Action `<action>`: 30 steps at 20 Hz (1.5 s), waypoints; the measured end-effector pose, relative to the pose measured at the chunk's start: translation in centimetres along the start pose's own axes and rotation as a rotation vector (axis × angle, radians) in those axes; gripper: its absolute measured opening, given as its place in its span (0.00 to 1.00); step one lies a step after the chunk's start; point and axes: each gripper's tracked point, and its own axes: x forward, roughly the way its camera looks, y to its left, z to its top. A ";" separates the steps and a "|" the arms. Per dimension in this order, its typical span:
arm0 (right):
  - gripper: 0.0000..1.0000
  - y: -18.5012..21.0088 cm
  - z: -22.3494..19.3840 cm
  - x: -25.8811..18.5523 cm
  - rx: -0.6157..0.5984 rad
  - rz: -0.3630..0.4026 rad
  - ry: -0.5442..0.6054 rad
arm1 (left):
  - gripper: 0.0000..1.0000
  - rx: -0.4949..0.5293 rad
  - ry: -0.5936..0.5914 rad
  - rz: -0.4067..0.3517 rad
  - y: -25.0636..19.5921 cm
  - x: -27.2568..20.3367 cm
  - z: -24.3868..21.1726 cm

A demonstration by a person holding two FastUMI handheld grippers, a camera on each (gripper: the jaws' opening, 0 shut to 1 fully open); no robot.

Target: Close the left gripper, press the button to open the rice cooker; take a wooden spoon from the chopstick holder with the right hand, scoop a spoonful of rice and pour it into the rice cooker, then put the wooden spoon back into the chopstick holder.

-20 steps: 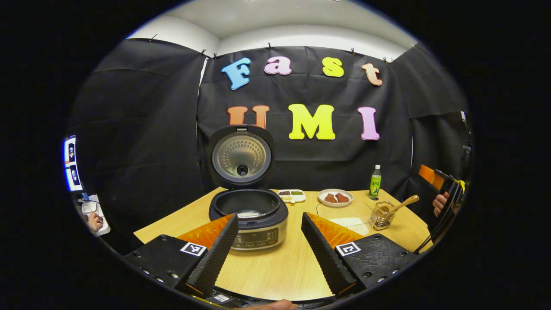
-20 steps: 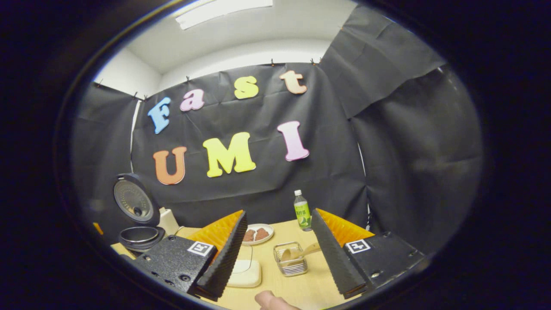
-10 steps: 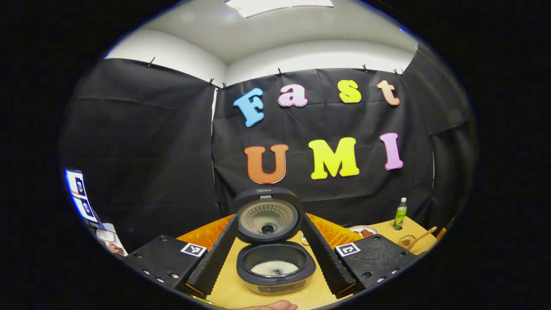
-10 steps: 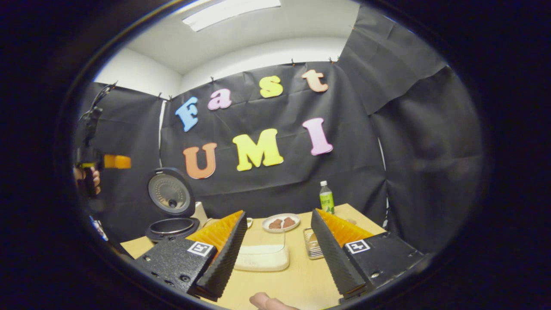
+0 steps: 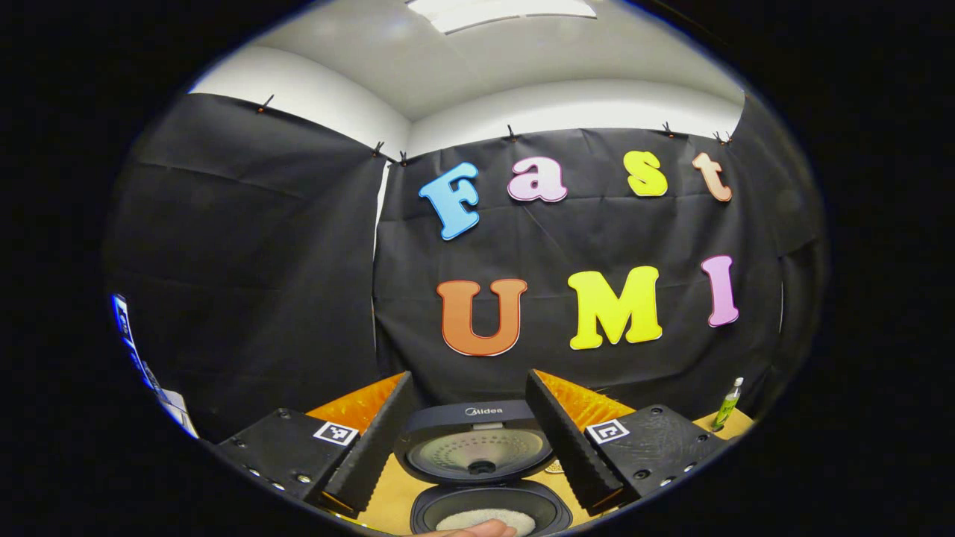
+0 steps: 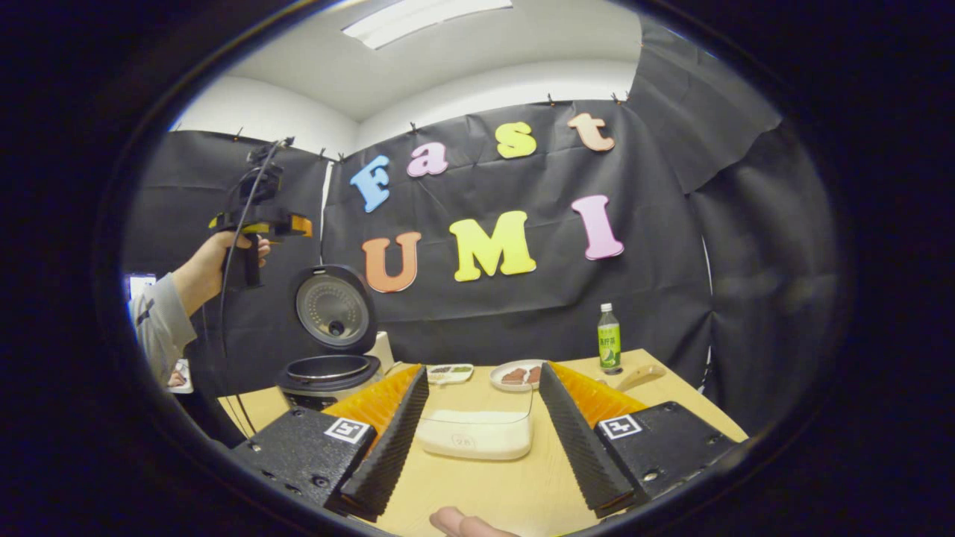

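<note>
Between the spread, empty fingers of the left gripper (image 5: 468,488): the rice cooker (image 5: 485,477), lid up, white rice inside. In the right gripper view, right gripper (image 6: 476,488) open too (nothing held), above a white container (image 6: 475,440); farther right, wooden spoon (image 6: 639,375) near a green bottle (image 6: 609,338).

The left gripper view looks from above, close over the open dark rice cooker (image 5: 481,455), while the right gripper view faces it (image 6: 328,350) from across the wooden table (image 6: 485,485).
</note>
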 end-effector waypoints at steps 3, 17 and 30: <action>0.96 0.1 0.1 0.4 0.031 0.049 -0.034 | 0.95 -0.009 0.045 -0.001 -0.3 3.6 -1.5; 0.96 -0.3 -1.2 1.4 0.063 0.078 0.012 | 1.00 -0.037 0.247 0.056 -0.6 6.5 -7.1; 0.96 4.6 -0.5 -4.7 0.070 0.100 0.103 | 0.99 -0.060 0.431 0.023 -2.2 -2.3 -15.9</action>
